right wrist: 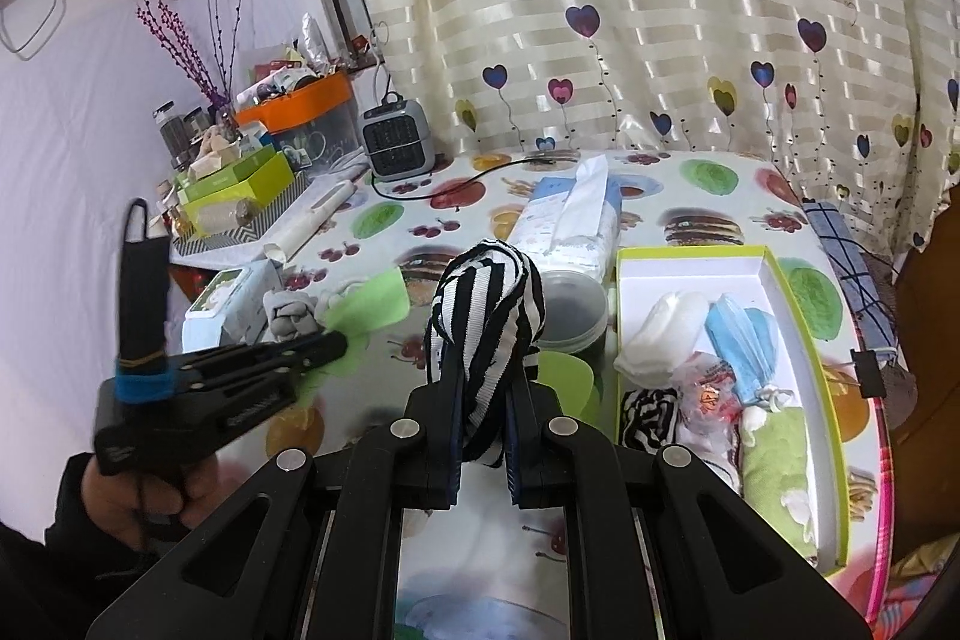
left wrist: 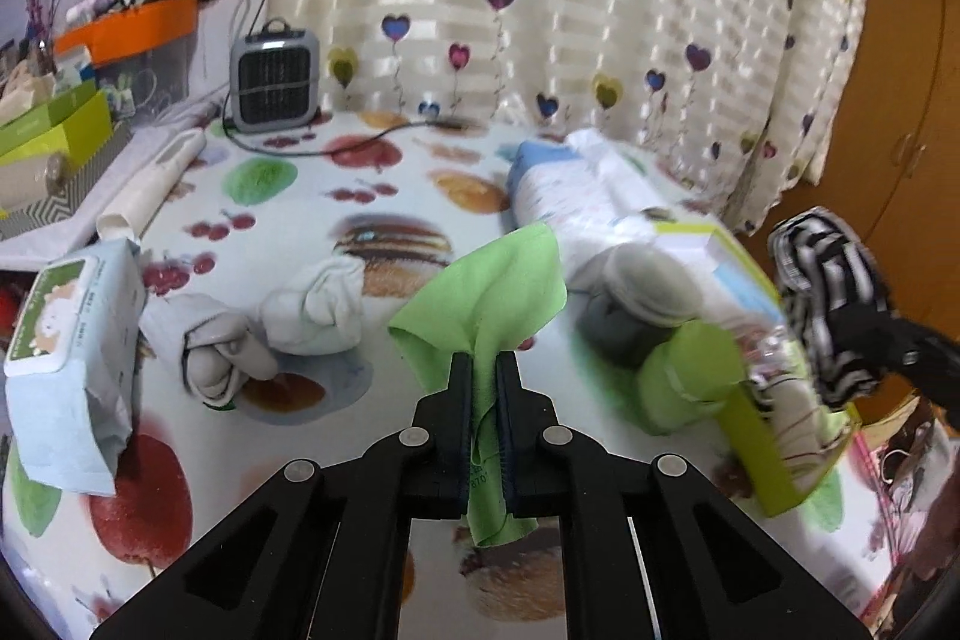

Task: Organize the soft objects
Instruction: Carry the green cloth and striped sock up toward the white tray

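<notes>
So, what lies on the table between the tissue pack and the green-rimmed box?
In the right wrist view, a round lidded container sits between the tissue pack and the green-rimmed box, touching neither as far as shows.

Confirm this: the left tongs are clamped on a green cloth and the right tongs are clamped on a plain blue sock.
Not quite. The left tongs do clamp the green cloth, but the right tongs clamp a black-and-white striped sock, as the right wrist view shows.
</notes>
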A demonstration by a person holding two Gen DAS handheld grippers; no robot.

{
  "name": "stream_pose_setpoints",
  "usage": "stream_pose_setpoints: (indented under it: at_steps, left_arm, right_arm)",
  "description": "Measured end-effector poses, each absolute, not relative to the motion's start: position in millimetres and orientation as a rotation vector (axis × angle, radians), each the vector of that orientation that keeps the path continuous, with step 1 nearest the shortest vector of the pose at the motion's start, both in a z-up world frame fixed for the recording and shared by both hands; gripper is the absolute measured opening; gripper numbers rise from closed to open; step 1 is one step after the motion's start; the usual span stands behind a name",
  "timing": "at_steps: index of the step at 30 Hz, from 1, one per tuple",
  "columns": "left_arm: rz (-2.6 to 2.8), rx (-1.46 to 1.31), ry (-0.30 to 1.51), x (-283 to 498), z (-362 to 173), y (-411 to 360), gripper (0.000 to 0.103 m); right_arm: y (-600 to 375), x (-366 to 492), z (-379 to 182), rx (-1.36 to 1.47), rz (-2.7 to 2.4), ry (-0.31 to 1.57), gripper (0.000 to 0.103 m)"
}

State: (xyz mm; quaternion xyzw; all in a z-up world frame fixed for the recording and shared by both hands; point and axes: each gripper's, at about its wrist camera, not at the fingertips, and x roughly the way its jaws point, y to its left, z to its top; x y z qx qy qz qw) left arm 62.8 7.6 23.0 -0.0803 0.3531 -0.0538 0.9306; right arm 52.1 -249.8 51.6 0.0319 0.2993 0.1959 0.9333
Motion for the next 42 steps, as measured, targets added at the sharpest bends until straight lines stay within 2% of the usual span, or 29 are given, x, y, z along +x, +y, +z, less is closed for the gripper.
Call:
stream_pose_setpoints:
  at_steps: [13,42]
  left_arm:
    - [-0.206,-0.144,0.661,36.8,53.5,-19.5,0.007]
    - [-0.276,-0.103,0.624,29.0,72.7,-50.2,0.007]
  right_arm:
    - [-255.8,36.9,58.7,0.060,0.386,0.587,0.011]
    - [-284.5,21.4,68.1,0.092,0.341,0.546,0.011]
